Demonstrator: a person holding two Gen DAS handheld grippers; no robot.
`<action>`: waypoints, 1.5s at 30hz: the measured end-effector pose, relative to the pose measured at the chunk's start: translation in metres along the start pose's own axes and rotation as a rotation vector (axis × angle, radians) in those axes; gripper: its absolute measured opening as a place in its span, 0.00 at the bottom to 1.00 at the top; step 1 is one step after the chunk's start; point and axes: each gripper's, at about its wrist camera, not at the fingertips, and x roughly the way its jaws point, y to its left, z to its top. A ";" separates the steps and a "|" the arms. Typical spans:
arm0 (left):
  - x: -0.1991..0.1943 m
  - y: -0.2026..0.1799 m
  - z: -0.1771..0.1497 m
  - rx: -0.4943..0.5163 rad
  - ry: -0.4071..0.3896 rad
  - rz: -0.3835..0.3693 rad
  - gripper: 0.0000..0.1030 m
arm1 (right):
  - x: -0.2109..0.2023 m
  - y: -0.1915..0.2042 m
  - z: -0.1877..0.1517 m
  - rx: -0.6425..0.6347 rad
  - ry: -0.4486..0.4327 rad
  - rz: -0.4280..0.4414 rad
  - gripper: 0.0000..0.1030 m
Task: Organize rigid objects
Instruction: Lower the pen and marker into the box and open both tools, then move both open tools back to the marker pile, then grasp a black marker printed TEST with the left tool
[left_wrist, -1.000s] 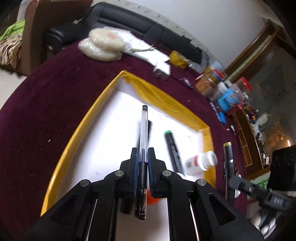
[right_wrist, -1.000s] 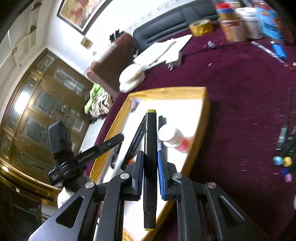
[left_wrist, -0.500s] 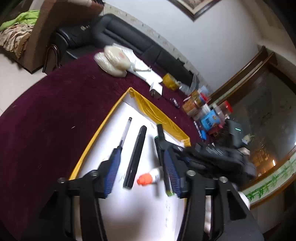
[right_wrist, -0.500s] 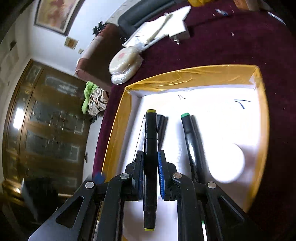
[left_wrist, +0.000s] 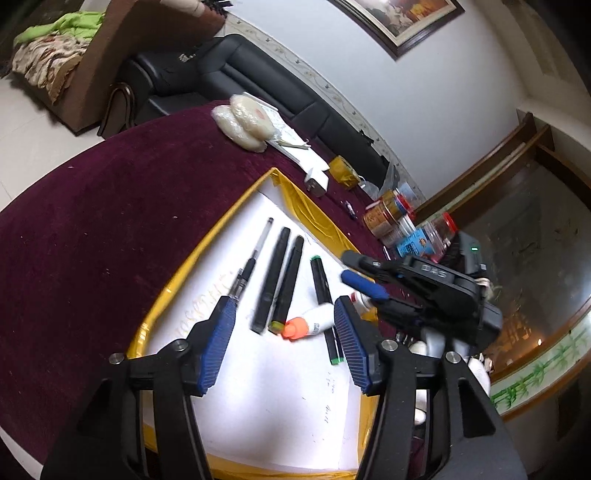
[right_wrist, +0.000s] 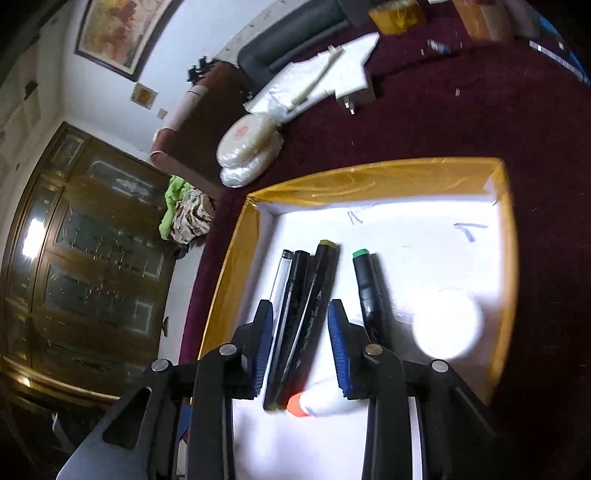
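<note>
Pens lie in a row on the white floor of the shallow yellow-rimmed tray on the dark red tablecloth. From the left: clear ballpoint pen, black pen, black marker with yellow-green ends, green-capped black marker. Left gripper hovers above them, jaws opening, empty. Right gripper is opening too, the yellow-ended marker lying loose between its pads. A small white bottle with an orange cap lies beside.
</note>
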 end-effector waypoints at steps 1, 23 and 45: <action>-0.001 -0.004 -0.003 0.012 0.002 -0.001 0.53 | -0.007 0.000 -0.001 -0.014 -0.007 0.002 0.27; 0.084 -0.180 -0.083 0.400 0.210 -0.022 0.52 | -0.256 -0.243 -0.042 0.249 -0.480 -0.166 0.36; 0.296 -0.293 -0.110 0.793 0.394 0.155 0.25 | -0.258 -0.306 -0.056 0.291 -0.516 -0.069 0.49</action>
